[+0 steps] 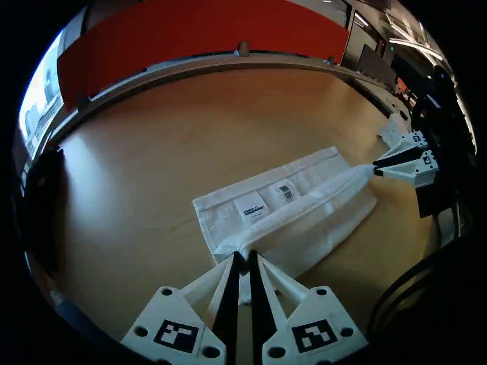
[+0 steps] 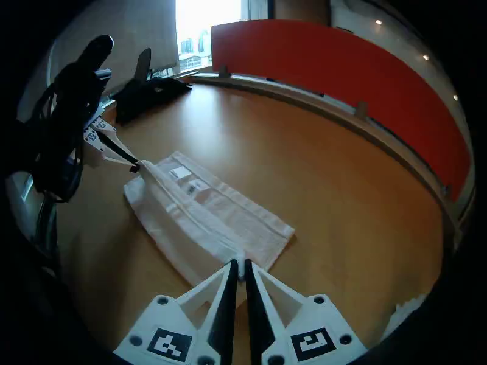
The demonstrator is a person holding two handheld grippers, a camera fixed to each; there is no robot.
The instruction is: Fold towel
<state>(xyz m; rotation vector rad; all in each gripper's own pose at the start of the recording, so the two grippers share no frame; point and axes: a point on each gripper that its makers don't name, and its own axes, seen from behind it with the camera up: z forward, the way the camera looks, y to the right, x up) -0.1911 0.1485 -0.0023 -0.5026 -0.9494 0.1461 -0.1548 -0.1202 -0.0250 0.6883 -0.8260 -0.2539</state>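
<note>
The left tongs (image 1: 243, 261) are clamped on 1 end of the white towel (image 1: 304, 182), which lies partly folded in the middle of the wooden desk (image 1: 182, 134). Its raised edge stretches to the right tongs (image 2: 240, 267), pinched tight on the other end. A red partition (image 1: 201, 30) lines the desk's far side.

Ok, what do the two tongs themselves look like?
Both left tongs and right tongs are white plastic, with tapered openwork triangular fingers lined by black inner strips. Each finger base carries a square black-and-white marker and small round holes. Black cables hang nearby.
</note>
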